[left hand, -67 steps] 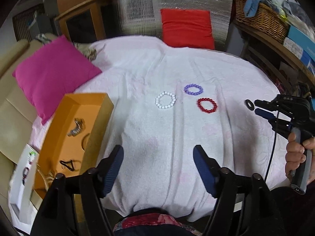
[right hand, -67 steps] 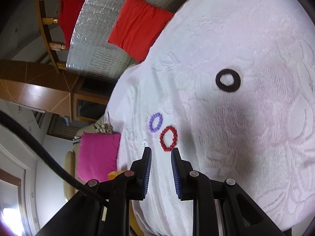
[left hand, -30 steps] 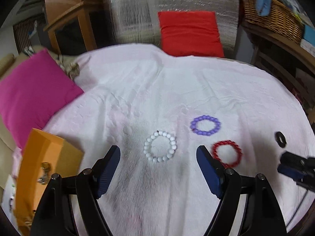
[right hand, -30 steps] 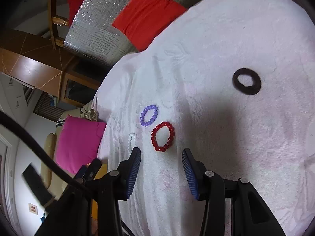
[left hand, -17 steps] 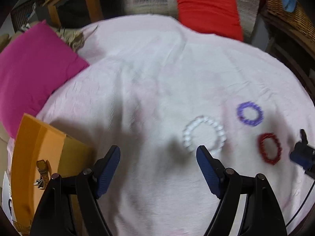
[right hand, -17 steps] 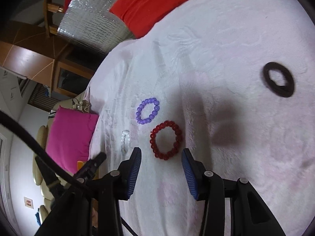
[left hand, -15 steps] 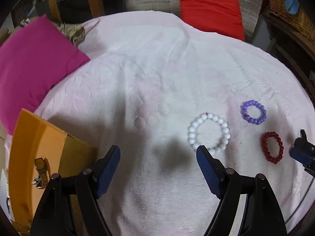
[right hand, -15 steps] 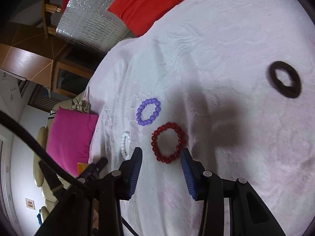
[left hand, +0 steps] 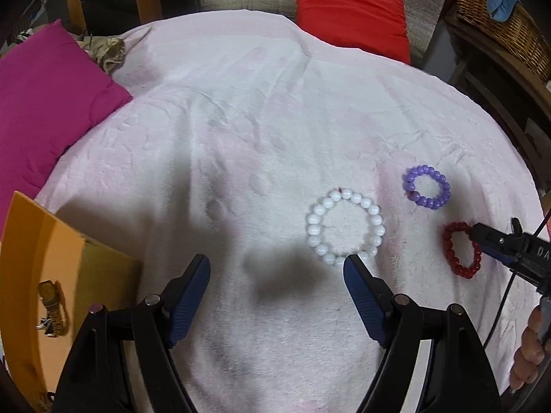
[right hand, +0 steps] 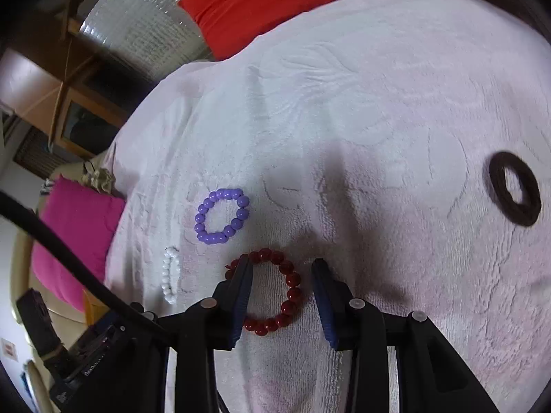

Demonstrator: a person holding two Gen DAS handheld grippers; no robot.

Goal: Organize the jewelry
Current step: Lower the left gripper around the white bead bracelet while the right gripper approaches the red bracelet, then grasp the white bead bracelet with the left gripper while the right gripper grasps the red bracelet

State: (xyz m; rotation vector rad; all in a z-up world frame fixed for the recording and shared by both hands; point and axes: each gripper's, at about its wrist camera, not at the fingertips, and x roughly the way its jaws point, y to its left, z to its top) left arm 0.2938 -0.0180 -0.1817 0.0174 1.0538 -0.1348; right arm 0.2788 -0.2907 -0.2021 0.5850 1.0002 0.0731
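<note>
On the pale pink towel [right hand: 378,103], the red beaded bracelet [right hand: 289,296] lies partly between the right gripper's [right hand: 280,268] parted fingers, unclamped.

You can read only a partial white "DA" on the black body of the right gripper [left hand: 482,241] at your 3 o'clock; the white lettering on the left gripper [right hand: 69,351] at 7 o'clock is too small to make out.

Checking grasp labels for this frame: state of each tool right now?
Left tool: open, holding nothing, near the white bead bracelet.
Right tool: open, straddling one side of the red bead bracelet, not closed on it.
</note>
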